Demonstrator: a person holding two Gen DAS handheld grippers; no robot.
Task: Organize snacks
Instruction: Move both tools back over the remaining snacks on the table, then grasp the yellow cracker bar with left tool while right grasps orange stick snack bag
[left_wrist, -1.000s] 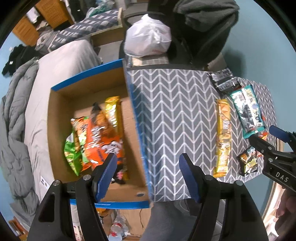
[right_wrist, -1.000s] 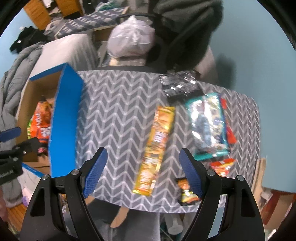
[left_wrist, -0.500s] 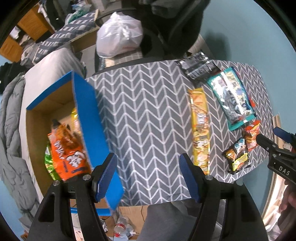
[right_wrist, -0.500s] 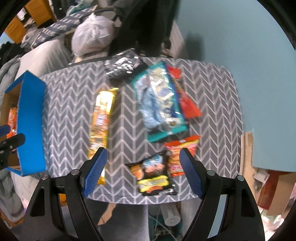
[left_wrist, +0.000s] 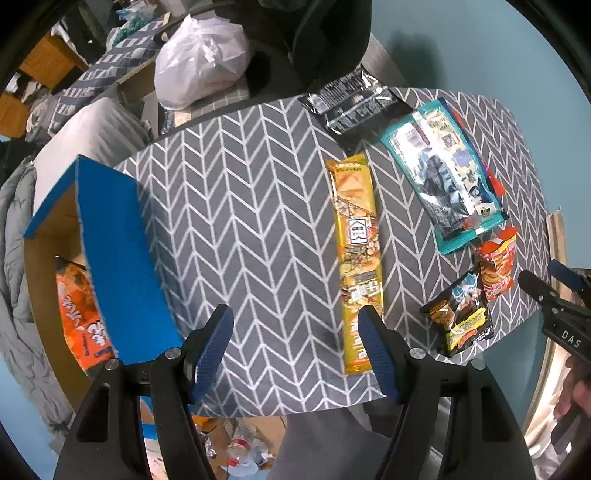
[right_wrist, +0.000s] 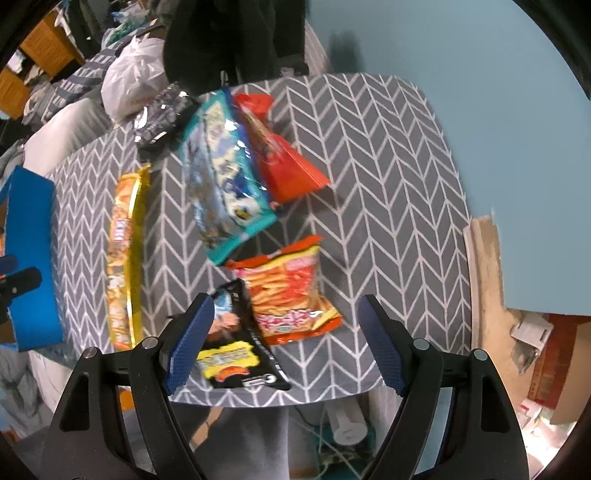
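Several snack packs lie on a grey chevron table (left_wrist: 240, 206). A long yellow pack (left_wrist: 356, 254) lies just ahead of my open left gripper (left_wrist: 295, 347), its near end by the right pad. Beyond it are a teal pack (left_wrist: 447, 173), a black foil pack (left_wrist: 354, 101), a small black-and-yellow bag (left_wrist: 460, 317) and an orange chips bag (left_wrist: 496, 258). My right gripper (right_wrist: 286, 347) is open and empty above the orange chips bag (right_wrist: 288, 291) and the black-and-yellow bag (right_wrist: 232, 350). A red pack (right_wrist: 280, 155) lies under the teal pack (right_wrist: 225, 177).
A blue-sided cardboard box (left_wrist: 114, 251) stands at the table's left edge with an orange bag (left_wrist: 79, 317) inside. A white plastic bag (left_wrist: 201, 62) and a dark chair sit behind the table. A light blue wall (right_wrist: 480, 92) bounds the right side. Clutter lies on the floor below.
Both grippers have swept right across the table and dropped a little. The box slid to the left edge of both views, and the small bags came under the right gripper.
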